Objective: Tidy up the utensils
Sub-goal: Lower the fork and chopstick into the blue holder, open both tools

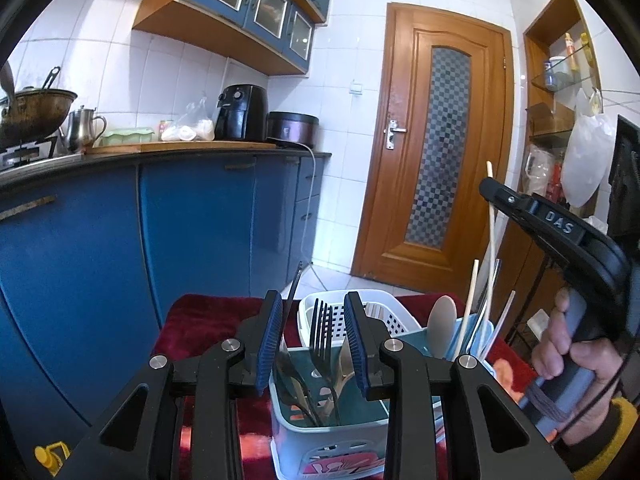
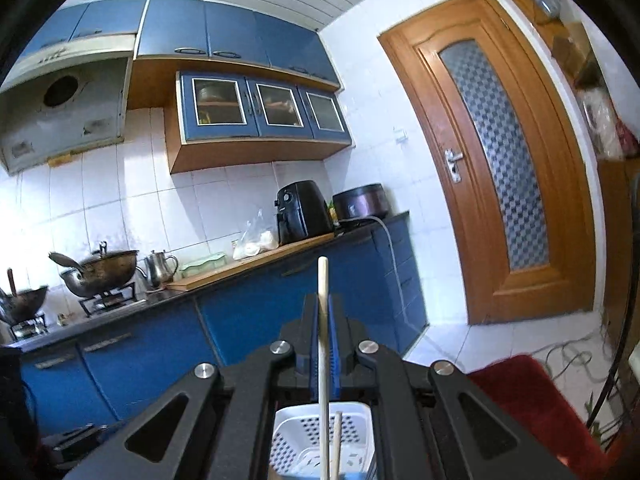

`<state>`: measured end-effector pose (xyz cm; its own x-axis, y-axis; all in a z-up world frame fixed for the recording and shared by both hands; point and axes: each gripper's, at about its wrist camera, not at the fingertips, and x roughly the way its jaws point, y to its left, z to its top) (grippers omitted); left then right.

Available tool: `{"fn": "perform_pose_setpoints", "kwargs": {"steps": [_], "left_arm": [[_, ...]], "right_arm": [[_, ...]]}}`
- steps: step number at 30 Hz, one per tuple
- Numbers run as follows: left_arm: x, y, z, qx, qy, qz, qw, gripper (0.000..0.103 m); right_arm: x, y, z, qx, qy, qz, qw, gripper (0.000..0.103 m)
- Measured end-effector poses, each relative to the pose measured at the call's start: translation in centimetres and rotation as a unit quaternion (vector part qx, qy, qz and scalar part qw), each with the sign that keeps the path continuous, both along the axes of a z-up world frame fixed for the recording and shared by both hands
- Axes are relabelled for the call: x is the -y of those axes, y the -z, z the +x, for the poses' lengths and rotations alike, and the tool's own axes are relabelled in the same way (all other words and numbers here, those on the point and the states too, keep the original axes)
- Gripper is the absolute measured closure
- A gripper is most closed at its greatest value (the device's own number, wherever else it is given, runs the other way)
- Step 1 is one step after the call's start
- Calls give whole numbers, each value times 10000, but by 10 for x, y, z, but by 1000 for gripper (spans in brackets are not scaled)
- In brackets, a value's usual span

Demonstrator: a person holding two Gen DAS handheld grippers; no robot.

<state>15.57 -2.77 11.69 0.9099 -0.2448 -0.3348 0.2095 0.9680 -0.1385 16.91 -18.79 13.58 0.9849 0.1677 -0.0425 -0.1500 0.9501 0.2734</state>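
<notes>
Left gripper (image 1: 312, 340) fills the near foreground of the left wrist view, fingers (image 1: 267, 340) parted, nothing pressed between the blue pads. Between and just below them: a compartment caddy (image 1: 288, 432) holding a black fork (image 1: 322, 336) upright, plus other dark and gold utensils beside it, details hard to read. Behind the caddy, a white perforated basket (image 1: 320, 312). To the right of it, a light blue holder (image 1: 480, 336) with a grey spoon (image 1: 442, 328), a wooden chopstick (image 1: 469, 304) and several thin metal sticks standing upright. All on a red cloth (image 1: 200, 320) over the desk.

Right gripper (image 1: 490, 190) sits up at right in the left wrist view, hand (image 1: 572, 356) wrapped on its grip, fingers clenched on 1 wooden chopstick, the held chopstick (image 1: 494, 232), near vertical, above the light blue holder. Right wrist view confirms: pads closed tight on the stick, which pokes up past the fingertips; a 2nd chopstick shows below, over the white basket.

Background: blue cabinets (image 1: 80, 248), brown door (image 1: 436, 140), black air fryer (image 1: 241, 112).
</notes>
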Motion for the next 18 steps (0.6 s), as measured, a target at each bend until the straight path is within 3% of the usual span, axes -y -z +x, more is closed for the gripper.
{"fn": "perform_pose_setpoints", "kwargs": {"steps": [7,9,11,18], "left_arm": [[-2,2,3,-37,-5,-21,10000,70],[-2,1,3,-49,-19,-20,10000,70],[-2,-1,2,-57,-30,-21,10000,66],[-1,-13,-13,71,-58,28,10000,58]], "right_arm": [[-3,20,-2,-247,-84,-177,9995,96],[-1,25,-6,-329,-158,-135,9992,93],[0,27,-10,-402,-241,-101,9988,80],[2,16,-30,-340,-388,-25,9987,76]]}}
